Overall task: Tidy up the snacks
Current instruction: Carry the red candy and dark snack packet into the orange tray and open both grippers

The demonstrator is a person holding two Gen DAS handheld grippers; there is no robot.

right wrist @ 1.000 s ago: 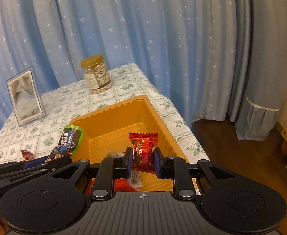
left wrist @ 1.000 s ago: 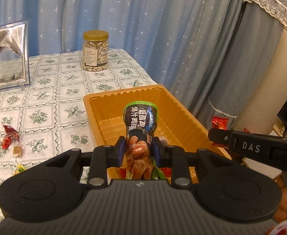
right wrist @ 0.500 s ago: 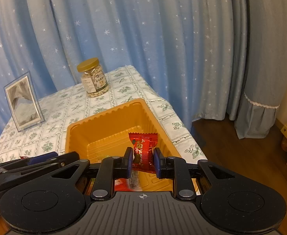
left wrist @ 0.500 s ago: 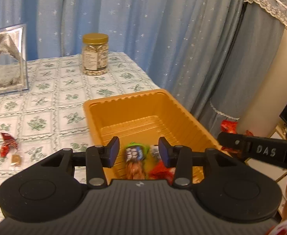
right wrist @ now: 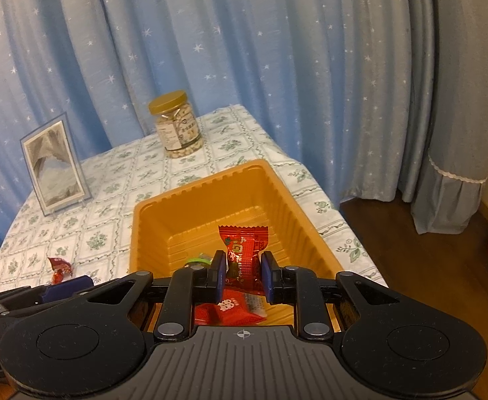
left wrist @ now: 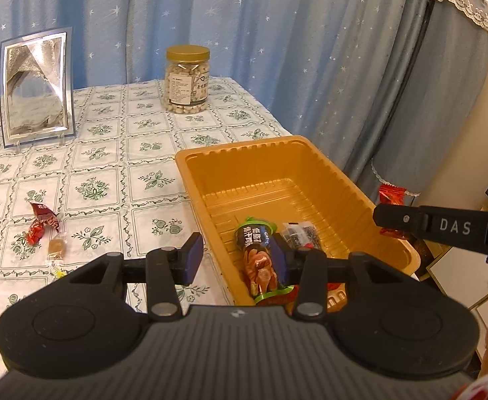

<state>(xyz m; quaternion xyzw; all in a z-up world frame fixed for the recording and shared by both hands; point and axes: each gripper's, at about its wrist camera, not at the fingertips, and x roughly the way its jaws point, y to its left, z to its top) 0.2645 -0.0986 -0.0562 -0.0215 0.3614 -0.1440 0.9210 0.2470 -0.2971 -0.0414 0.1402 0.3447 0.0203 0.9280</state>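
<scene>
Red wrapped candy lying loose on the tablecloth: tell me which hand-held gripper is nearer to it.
Left. The left hand-held gripper hangs open over the tray's left rim, beside the candy; the right hand-held gripper, clamping a red packet, is over the tray's middle.

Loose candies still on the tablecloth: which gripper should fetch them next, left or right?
Left. The left gripper is open and empty, its dark snack pack lying in the orange tray, and the candies lie on its side. The right gripper holds a red packet.

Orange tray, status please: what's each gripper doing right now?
Left gripper open, empty. Right gripper shut on red packet over orange tray. Green-edged snack pack lying inside tray. Nothing in the way.
</scene>
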